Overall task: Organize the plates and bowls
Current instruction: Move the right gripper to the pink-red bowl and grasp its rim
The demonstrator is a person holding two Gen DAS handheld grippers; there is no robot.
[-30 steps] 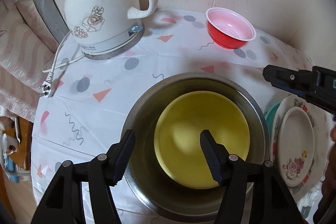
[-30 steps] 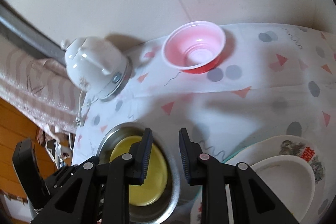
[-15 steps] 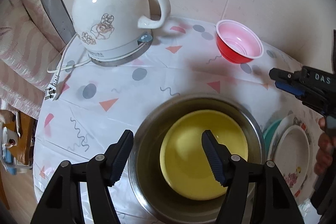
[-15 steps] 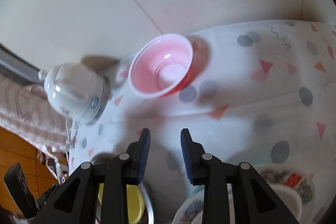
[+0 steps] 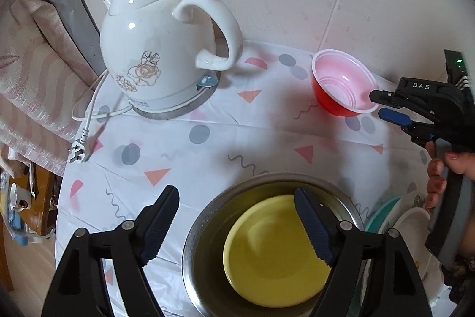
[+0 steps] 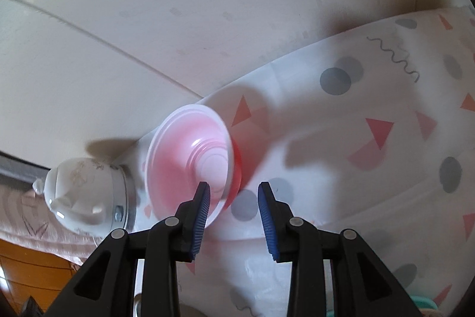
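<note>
My right gripper (image 6: 233, 211), jaws just widening and empty, sits at the red bowl's (image 5: 341, 85) near rim. Left gripper (image 5: 237, 223), opening wide, empty, straddles the steel bowl's (image 5: 207, 216) left edge; bare cloth (image 5: 207, 144) between.

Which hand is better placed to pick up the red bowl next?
Right. The right gripper is open with one finger over the rim of the red bowl. The left gripper is open above the metal bowl, far from it.
</note>
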